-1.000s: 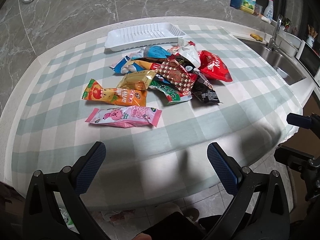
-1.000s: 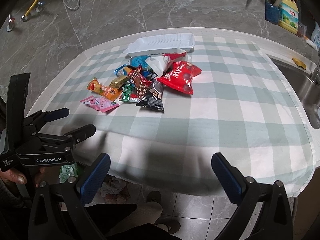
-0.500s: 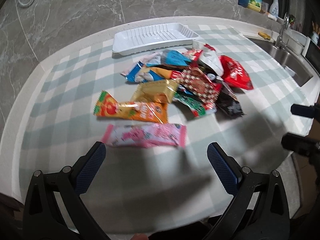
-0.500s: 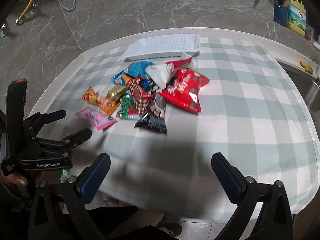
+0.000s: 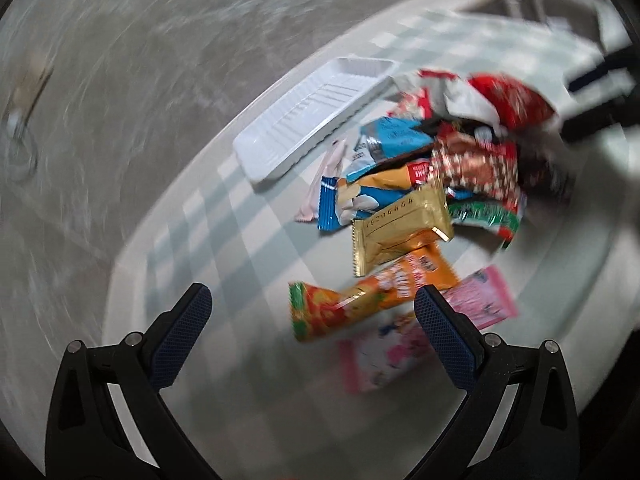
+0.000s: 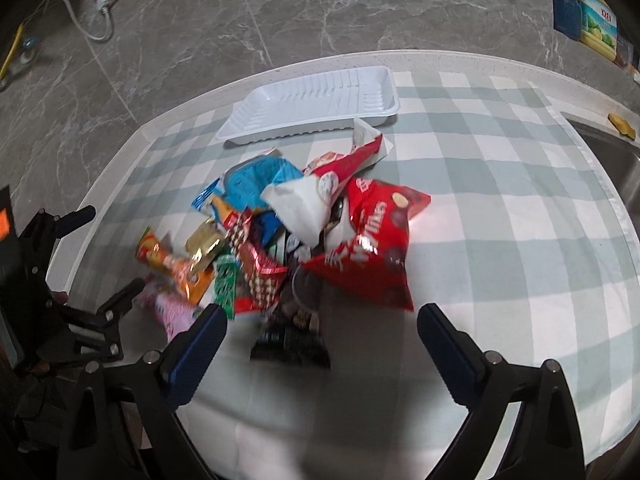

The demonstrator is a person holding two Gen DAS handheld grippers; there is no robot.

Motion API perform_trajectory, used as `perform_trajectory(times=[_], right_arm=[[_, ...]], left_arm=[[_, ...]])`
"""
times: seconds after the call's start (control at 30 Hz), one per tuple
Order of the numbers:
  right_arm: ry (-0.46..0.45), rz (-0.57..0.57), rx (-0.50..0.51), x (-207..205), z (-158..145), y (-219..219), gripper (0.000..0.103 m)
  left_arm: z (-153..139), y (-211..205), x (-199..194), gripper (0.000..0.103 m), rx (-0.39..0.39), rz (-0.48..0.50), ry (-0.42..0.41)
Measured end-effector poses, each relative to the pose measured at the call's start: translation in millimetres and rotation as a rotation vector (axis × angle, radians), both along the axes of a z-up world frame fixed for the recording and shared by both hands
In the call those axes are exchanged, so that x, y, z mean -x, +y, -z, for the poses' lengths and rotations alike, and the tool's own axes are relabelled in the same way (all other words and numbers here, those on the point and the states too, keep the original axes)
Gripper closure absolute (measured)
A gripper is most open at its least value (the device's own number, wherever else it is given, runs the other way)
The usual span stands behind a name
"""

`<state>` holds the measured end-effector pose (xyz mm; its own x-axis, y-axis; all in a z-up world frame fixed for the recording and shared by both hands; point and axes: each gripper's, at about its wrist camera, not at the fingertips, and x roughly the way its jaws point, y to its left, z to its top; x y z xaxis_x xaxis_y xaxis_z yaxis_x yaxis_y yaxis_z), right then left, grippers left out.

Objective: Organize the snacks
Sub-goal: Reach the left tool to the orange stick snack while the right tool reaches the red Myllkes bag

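Two hand-held grippers, jaws spread wide and holding nothing, hover at the near edge of a heap of snack packets on a checked tablecloth; the left gripper faces the orange packet, apparently lining up a pick; the right gripper faces a black packet; beyond the heap, touching it, the white tray lies empty.
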<state>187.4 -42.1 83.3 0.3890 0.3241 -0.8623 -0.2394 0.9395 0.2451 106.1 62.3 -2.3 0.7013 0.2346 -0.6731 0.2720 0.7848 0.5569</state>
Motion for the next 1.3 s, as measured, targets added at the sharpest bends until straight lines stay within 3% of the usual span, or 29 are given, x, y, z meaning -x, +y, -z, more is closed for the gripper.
perform_trajectory(times=[0.2,0.37,0.63,0.83,0.9,0.97,1.03,1.23,1.3], right_arm=[[0.026,0.030,0.018,-22,7,5,0.009],[0.057,0.055,0.031,-34,16,6,0.013],[0.088,0.079,0.045,-46,28,9,0.014],[0.106,0.091,0.063,-53,34,13,0.015],[0.112,0.095,0.067,-55,36,13,0.015],[0.120,0.100,0.075,-56,38,14,0.015],[0.129,0.105,0.071,-57,40,14,0.015],[0.148,0.113,0.073,-59,45,15,0.015],[0.154,0.115,0.073,-59,46,16,0.015]], left_arm=[[31,-12,-8,0.000,-0.233,0.225,0.029],[56,-18,-11,0.000,-0.385,0.336,0.003],[62,-16,-18,0.000,-0.405,0.463,0.035],[58,-12,-27,0.002,-0.355,0.501,0.096],[58,-12,-27,0.010,-0.338,0.525,0.129],[58,-10,-28,0.026,-0.314,0.549,0.177],[58,-9,-26,0.033,-0.298,0.566,0.207],[57,-8,-25,0.035,-0.292,0.592,0.231],[56,-8,-26,0.043,-0.278,0.597,0.264]])
